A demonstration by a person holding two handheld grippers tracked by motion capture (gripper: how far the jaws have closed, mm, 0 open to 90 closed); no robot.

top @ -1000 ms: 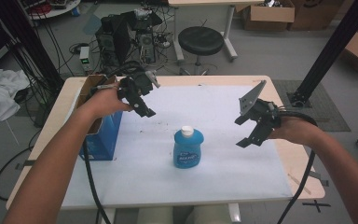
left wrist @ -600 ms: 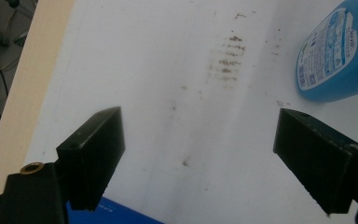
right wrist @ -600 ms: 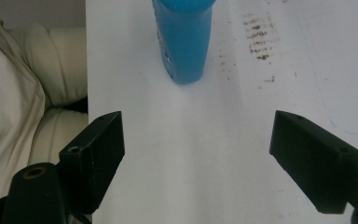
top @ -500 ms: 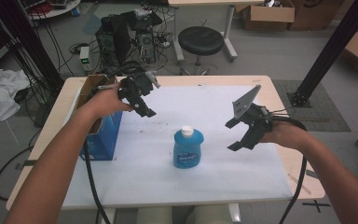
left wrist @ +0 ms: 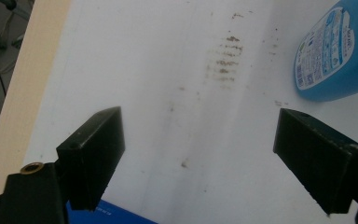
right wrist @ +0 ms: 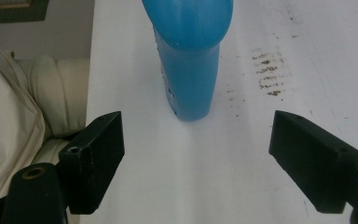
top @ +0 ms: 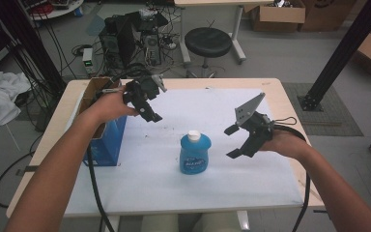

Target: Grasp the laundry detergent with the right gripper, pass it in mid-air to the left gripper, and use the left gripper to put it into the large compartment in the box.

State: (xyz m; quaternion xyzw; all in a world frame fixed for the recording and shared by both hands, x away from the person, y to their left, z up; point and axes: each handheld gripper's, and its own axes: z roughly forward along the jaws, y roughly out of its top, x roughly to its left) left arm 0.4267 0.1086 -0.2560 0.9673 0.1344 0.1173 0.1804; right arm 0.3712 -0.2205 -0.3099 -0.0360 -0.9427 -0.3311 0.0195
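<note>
Mid-table, the blue plastic bottle with the white cap [top: 194,152] stands upright; your right gripper [top: 235,141] gapes wide beside it, approaching. Next: straddle the body, then squeeze.

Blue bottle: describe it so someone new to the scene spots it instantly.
On the white sheet covering the wooden table, look near the middle, between the two grippers. The blue bottle stands upright there, alone. Its white cap and printed label set it apart from the blue box at the table's left edge.
</note>
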